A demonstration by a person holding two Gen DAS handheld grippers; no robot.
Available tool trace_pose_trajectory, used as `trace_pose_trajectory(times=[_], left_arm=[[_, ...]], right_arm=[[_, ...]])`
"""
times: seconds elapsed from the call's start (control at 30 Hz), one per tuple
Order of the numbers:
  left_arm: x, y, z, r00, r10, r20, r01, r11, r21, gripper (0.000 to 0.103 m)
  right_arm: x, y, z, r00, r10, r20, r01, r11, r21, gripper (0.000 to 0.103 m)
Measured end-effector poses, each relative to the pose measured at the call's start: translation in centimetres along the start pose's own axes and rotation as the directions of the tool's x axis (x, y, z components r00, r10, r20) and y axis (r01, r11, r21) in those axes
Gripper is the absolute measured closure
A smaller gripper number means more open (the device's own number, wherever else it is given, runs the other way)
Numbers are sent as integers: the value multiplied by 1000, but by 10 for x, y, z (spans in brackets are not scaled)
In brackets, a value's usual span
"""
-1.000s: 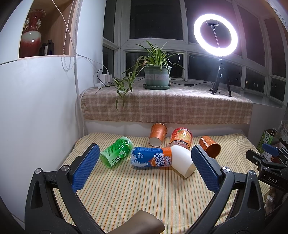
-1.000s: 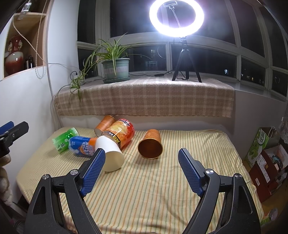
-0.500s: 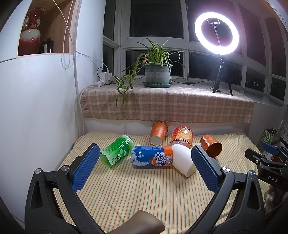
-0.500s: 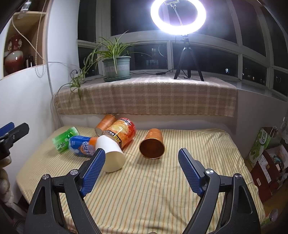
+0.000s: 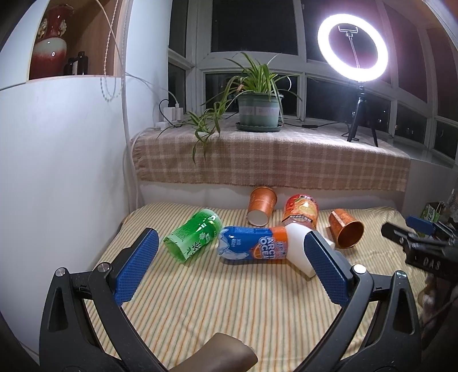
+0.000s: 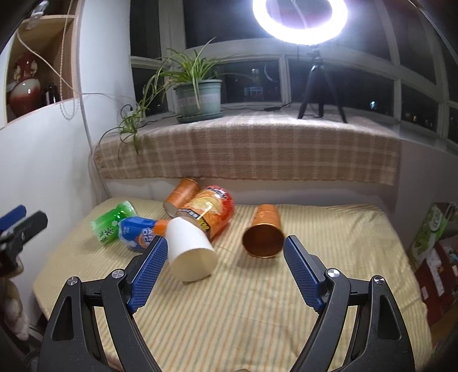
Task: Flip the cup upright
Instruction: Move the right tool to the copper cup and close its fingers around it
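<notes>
Both sets of jaws stand wide apart and hold nothing: the right gripper [image 6: 224,269] hovers low over the striped cloth [image 6: 257,314], and the left gripper [image 5: 229,267] hangs over the same cloth further to the left.

Nearest the right gripper lies the white cup [image 6: 190,253] on its side, its open mouth turned toward the camera, just beside the left blue pad [image 6: 148,271]. A little to its right lies the copper cup [image 6: 264,231], also on its side with the mouth facing forward, roughly between the two pads in line of sight (this one looks the likelier target, though the frames do not settle it). Behind the white cup the orange snack cup [image 6: 210,213] rests against it, then the blue-and-orange cup [image 6: 141,231] and the green cup [image 6: 113,221] to the left, and a second orange paper cup [image 6: 181,196] at the back edge. Beyond them sit the checked sill cloth [image 6: 246,151], the potted plant [image 6: 199,96] and the ring light [image 6: 300,17].

To do the step well, the right gripper should come down with its pads on either side of the cup's wall near the middle, close gently so the thin wall does not buckle, then rotate the wrist until the base faces down before setting it on a flat stretch of cloth well apart from the pile.
</notes>
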State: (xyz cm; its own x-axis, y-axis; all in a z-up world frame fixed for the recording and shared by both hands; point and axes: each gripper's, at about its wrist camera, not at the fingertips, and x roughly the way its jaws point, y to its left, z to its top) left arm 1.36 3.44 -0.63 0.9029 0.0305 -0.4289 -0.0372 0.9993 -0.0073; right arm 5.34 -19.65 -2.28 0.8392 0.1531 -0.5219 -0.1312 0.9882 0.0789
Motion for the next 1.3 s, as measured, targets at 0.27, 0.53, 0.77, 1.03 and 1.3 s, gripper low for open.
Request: trace_pose_trajectory(times=[0.27, 0.53, 0.77, 1.03, 1.3], left_arm=[[12, 29, -9, 998, 43, -50, -44, 999, -18, 0], [18, 62, -22, 992, 84, -90, -88, 996, -33, 0], [26, 82, -33, 987, 100, -130, -107, 993, -52, 0], [34, 104, -40, 983, 107, -152, -121, 988, -91, 0], [37, 126, -45, 982, 99, -159, -121, 984, -132, 0]], right_arm=[[52, 8, 27, 991, 110, -77, -107, 993, 41, 20], [120, 33, 61, 957, 227, -180, -214, 973, 89, 20], [173, 54, 81, 938, 228, -260, -208, 973, 103, 20], [242, 83, 95, 904, 182, -387, -165, 983, 79, 20], [289, 90, 89, 874, 81, -478, -37, 994, 100, 20]])
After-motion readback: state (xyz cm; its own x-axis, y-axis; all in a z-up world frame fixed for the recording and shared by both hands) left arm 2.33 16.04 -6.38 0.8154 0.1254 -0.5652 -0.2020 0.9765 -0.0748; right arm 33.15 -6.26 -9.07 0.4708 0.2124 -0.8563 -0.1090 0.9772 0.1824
